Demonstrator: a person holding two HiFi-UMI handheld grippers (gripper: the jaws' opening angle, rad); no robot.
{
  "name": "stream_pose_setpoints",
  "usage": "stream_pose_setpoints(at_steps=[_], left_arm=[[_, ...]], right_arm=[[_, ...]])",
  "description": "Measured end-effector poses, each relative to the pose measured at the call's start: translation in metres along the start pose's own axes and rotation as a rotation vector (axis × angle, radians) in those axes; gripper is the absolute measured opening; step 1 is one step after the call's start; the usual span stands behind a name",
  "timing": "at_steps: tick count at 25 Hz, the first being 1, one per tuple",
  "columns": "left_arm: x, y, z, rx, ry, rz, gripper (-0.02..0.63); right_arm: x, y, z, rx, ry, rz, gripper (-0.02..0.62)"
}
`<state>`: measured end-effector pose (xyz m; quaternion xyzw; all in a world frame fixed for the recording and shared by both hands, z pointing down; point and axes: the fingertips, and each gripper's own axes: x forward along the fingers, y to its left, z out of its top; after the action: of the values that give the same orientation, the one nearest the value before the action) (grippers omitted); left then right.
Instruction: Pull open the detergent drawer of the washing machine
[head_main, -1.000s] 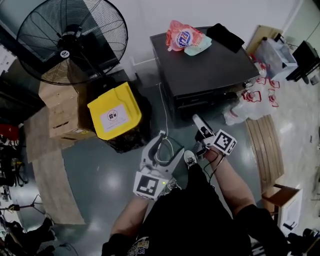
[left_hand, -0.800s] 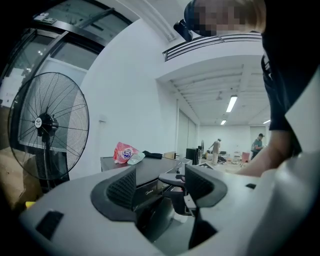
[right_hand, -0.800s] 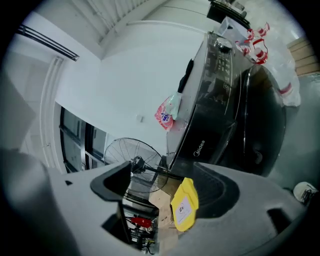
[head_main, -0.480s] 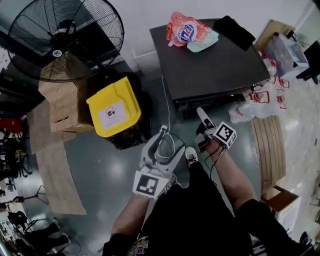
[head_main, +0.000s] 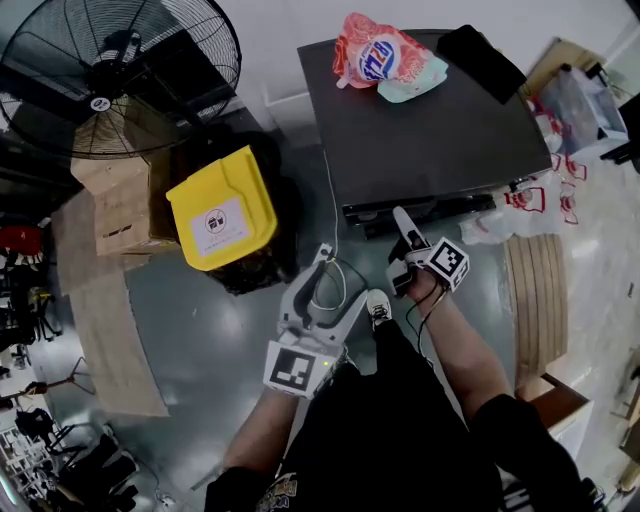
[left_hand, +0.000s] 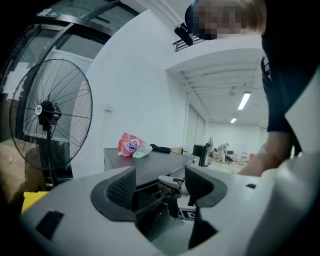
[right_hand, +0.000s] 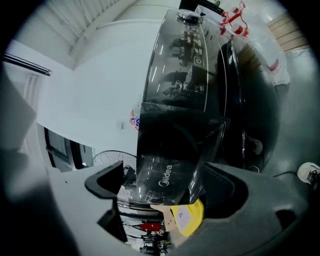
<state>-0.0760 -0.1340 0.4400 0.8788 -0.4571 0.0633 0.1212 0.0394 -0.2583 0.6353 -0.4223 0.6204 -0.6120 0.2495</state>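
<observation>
Black drawer (right_hand: 172, 160), lettered only in right gripper view.

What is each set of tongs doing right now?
Left tongs: open, empty.
Right tongs: opening, drawer front between them, not gripped.

"Midea", white letters, on glossy dark front of detergent drawer (right_hand: 170, 170) of washing machine (head_main: 420, 120). Pink bag (head_main: 385, 55) atop washing machine: round blue logo, unreadable. Label on yellow bin (head_main: 245, 190) left of washing machine: print too small.
</observation>
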Motion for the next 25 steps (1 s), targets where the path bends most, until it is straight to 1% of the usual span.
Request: stream_pose_setpoints(at_steps=[6,8,9,11,15,19,22,25], left_arm=[[0.011,0.003,-0.005,-0.023,0.009,0.012,0.281],[0.012,0.004,-0.005,-0.025,0.01,0.016,0.281],[0.012,0.005,-0.005,-0.026,0.008,0.019,0.281],[0.012,0.006,-0.005,-0.029,0.007,0.022,0.281],[0.011,0.006,-0.004,-0.029,0.008,0.019,0.281],[0.011,0.005,-0.002,-0.03,0.004,0.013,0.281],[0.01,0.003,-0.001,-0.027,-0.001,0.006,0.281],[0.009,-0.001,0.002,-0.025,-0.001,0.001,0.281]], right_arm=[[0.016,-0.005,0.002,0.016,0.019,0.003,0.494],[0.019,-0.007,0.002,0.018,0.024,-0.013,0.491],[0.02,-0.009,0.001,0.013,0.028,-0.021,0.477],[0.02,-0.01,0.0,0.001,0.032,-0.022,0.472],[0.02,-0.01,0.0,-0.01,0.026,-0.011,0.469],[0.019,-0.01,-0.001,-0.009,0.019,-0.019,0.46],[0.019,-0.009,-0.002,-0.008,0.021,-0.001,0.456],[0.015,-0.008,-0.004,0.0,0.024,-0.01,0.451]])
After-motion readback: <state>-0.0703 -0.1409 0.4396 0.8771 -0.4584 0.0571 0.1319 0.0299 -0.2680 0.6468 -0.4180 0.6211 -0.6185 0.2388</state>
